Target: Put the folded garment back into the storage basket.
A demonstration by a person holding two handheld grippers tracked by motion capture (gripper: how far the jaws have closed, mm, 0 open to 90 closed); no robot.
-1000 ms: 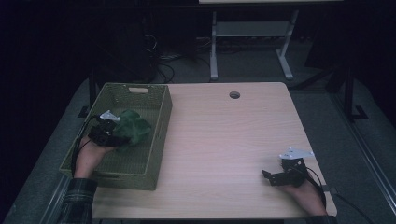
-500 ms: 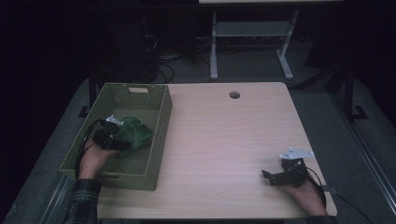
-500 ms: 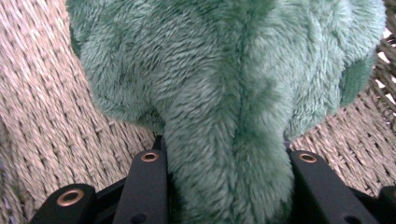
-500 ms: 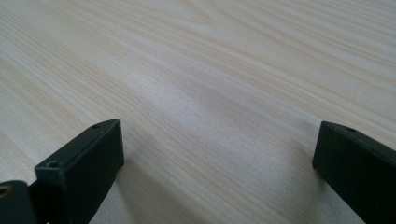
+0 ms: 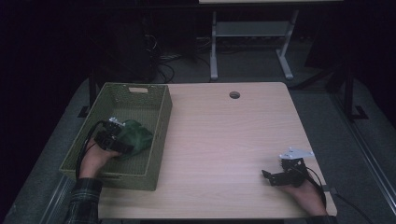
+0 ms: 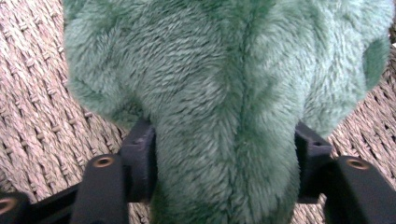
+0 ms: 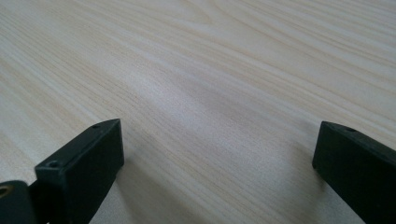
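Wooden table (image 5: pixel 224 140), left claw (image 5: pixel 122 142) gripping green plush (image 6: pixel 224 93) inside basket (image 5: pixel 161 116), right claw (image 5: pixel 271 177) open

Left forearm enters from the bottom left, its hand (image 5: pixel 95 161) carrying the left gripper (image 5: pixel 122 145), whose jaws stand apart and press both flanks of a green plush toy (image 6: pixel 224 116). Right hand (image 5: pixel 306 196) rests low at the near right, holding the right gripper (image 5: pixel 267 176) with jaws spread wide, pointing leftward just above the counter (image 7: pixel 210 93).
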